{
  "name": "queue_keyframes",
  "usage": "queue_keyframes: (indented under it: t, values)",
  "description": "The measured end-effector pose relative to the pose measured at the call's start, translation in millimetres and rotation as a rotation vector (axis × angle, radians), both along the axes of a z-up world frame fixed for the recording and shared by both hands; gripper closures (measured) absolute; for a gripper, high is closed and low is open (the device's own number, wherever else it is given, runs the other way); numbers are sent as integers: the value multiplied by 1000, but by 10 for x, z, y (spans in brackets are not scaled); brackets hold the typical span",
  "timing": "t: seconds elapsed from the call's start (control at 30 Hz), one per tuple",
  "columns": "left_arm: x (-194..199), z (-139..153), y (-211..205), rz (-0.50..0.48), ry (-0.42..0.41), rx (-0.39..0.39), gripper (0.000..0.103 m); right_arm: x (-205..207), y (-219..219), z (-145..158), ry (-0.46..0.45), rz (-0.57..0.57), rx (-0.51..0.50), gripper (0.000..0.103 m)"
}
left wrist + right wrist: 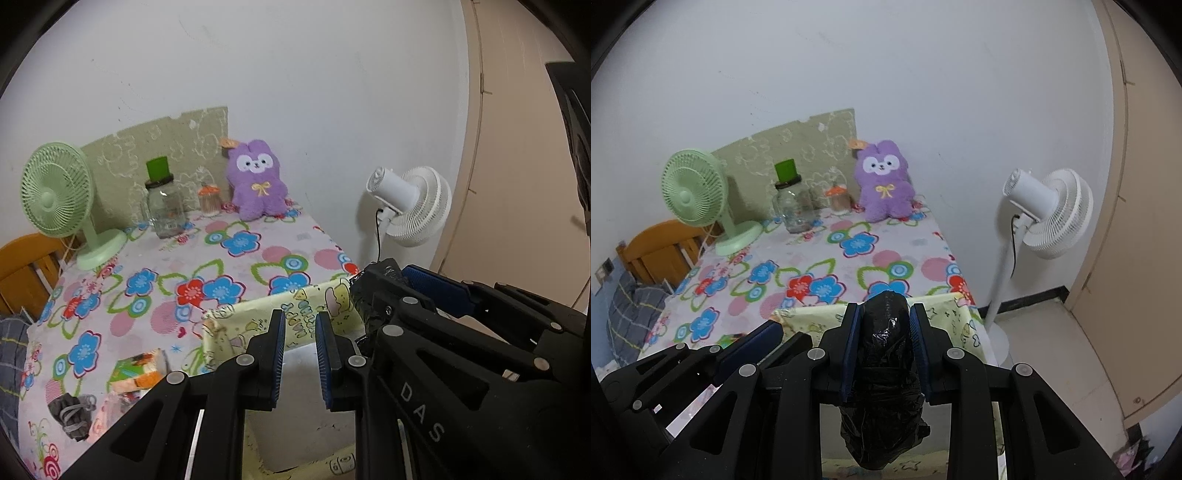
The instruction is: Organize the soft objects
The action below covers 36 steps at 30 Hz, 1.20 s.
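**Status: black bundle in transit over the storage box, loose items still on the table**

Progress. I judge the task as partly done. The right gripper [882, 317] is clamped on a black plastic-wrapped bundle [884, 354], the blue pads pressing its sides. The yellow fabric box [295, 314] stands at the near right corner of the flowered table [207, 254]; the part of its interior that shows looks empty. At the near left of the table, small soft items remain: a grey bundle [72, 410] and colourful packets [138, 373]. A purple plush [256, 181] sits at the far edge against the wall.

Position. I read the black bundle as held above the box opening, its tip towards the far rim. The left gripper [300, 325] holds nothing, its jaws drawn close together; it hangs beside the right one, above the same box.
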<state>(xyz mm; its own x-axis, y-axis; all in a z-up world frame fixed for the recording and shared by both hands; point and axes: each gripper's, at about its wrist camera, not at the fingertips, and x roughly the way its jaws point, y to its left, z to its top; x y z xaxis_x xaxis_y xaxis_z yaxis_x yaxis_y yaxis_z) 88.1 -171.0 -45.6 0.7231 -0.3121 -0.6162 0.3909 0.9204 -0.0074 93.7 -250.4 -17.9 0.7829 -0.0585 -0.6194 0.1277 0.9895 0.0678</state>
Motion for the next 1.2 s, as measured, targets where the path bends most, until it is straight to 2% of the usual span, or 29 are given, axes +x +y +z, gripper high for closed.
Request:
queue_keyframes:
  t: [0.13, 0.3, 0.4, 0.43, 0.47, 0.53, 0.57, 0.63, 0.87, 1.2]
  values:
    - [88, -105, -30, -1, 29, 12, 87, 95, -44, -118, 29, -7, 8, 72]
    - [145, -184, -40, 5, 48, 24, 72, 175, -61, -226, 55, -5, 19, 72]
    - [179, -203, -34, 7, 58, 24, 53, 205, -60, -262, 64, -3, 26, 72]
    - [188, -208, -33, 11, 60, 28, 37, 213, -60, -268, 65, -1, 28, 71]
    - [197, -213, -33, 18, 60, 34, 27, 228, -56, -273, 70, -1, 25, 70]
    - [204, -217, -18, 35, 58, 43, 26, 243, -43, -275, 75, -10, 0, 59]
    - [214, -221, -12, 35, 64, 41, 19, 241, -40, -273, 75, -20, -13, 54]
    - [213, -212, 5, 28, 72, 23, 12, 225, -47, -258, 64, -12, -7, 23]
    - [146, -150, 65, 57, 48, 34, 0, 125, -5, -168, 38, -11, -23, 17]
    - [9, -20, 291, 54, 31, 9, 0, -30, 198, -24, 13, 9, -19, 16]
